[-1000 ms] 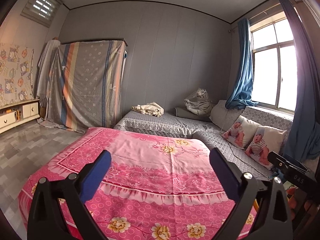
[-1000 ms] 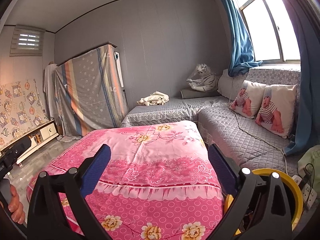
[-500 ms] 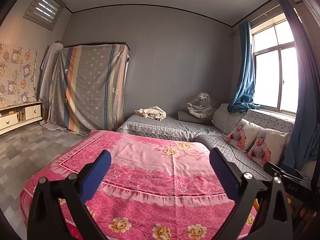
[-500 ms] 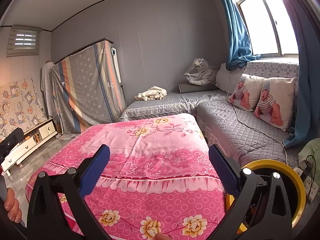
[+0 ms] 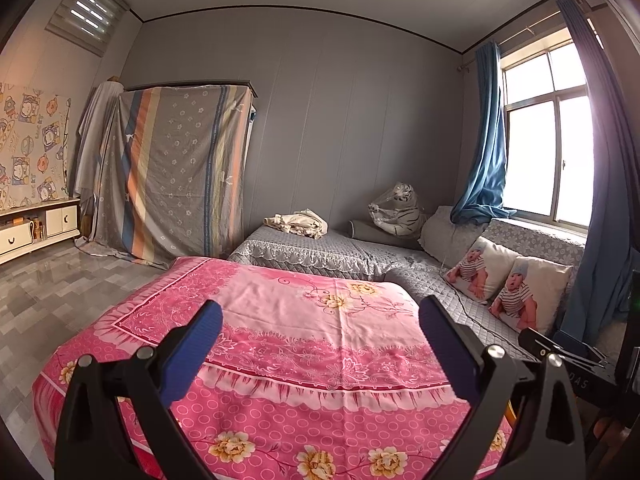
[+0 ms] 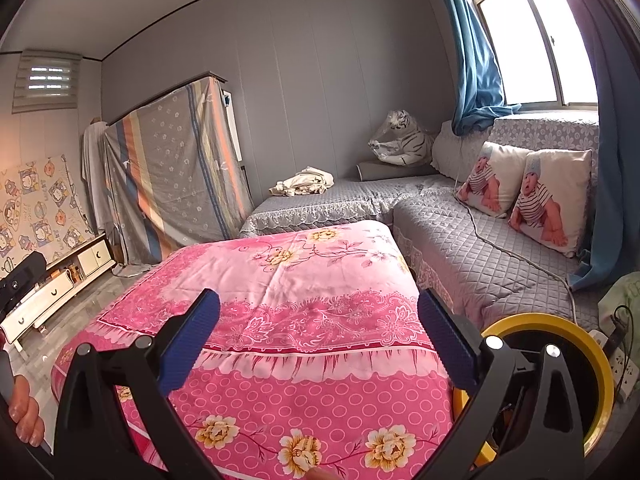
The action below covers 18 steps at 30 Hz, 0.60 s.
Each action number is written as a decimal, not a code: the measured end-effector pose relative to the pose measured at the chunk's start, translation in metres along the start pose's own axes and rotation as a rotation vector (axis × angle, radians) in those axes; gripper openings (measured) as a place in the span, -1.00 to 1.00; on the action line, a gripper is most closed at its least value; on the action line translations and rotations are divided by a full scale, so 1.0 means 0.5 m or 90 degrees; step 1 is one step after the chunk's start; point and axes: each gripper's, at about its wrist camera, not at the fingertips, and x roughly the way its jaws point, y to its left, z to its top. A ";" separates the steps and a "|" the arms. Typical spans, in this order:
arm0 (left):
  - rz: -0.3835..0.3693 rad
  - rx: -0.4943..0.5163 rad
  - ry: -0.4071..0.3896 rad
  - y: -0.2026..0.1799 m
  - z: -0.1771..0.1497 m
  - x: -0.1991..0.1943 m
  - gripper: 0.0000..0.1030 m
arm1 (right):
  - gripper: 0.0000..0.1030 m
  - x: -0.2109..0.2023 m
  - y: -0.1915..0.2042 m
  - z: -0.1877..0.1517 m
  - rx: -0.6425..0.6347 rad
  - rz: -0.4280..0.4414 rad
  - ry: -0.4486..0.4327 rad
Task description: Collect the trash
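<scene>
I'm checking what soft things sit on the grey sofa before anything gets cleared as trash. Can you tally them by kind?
Baby-print pillows: 2
Plain grey cushion: 1
Plush tiger in clear plastic: 1
Crumpled cream cloth: 1
Total: 5

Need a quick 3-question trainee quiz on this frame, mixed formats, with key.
1. True or false: the left gripper holds trash between its jaws.
2. What sits right of the pink floral-covered table in the right wrist view: A) yellow-rimmed round bin B) red bucket C) cardboard box?
3. Fill in: the crumpled cream cloth lies on the grey quilted ____.

Key: 1 false, both the left and the right gripper are open and hold nothing; 2 A; 3 sofa.
</scene>
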 end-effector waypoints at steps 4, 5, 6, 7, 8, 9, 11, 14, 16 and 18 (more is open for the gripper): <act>0.000 0.001 -0.001 -0.001 -0.002 0.000 0.84 | 0.84 0.001 0.000 -0.002 0.001 0.001 0.003; -0.001 0.001 -0.001 -0.001 -0.002 0.000 0.84 | 0.84 0.002 -0.001 -0.003 0.002 0.002 0.004; -0.002 0.000 0.000 -0.001 -0.002 0.000 0.84 | 0.84 0.003 -0.001 -0.004 0.003 0.002 0.005; -0.002 0.000 -0.001 0.002 -0.003 -0.001 0.84 | 0.84 0.003 -0.002 -0.004 0.004 0.002 0.005; -0.002 0.001 -0.001 0.002 -0.003 -0.002 0.84 | 0.83 0.003 -0.002 -0.004 0.004 0.002 0.004; -0.001 0.001 -0.001 0.002 -0.003 -0.001 0.84 | 0.83 0.003 -0.002 -0.004 0.005 0.002 0.004; -0.002 0.001 -0.001 0.002 -0.003 -0.001 0.84 | 0.83 0.003 -0.003 -0.005 0.005 0.002 0.004; -0.003 0.001 0.000 0.002 -0.002 -0.001 0.84 | 0.84 0.003 -0.004 -0.005 0.006 0.002 0.005; -0.005 0.001 0.001 0.000 -0.001 0.000 0.84 | 0.83 0.003 -0.003 -0.005 0.006 0.002 0.005; -0.007 0.002 0.000 -0.002 0.000 -0.001 0.84 | 0.83 0.003 -0.004 -0.005 0.006 0.001 0.005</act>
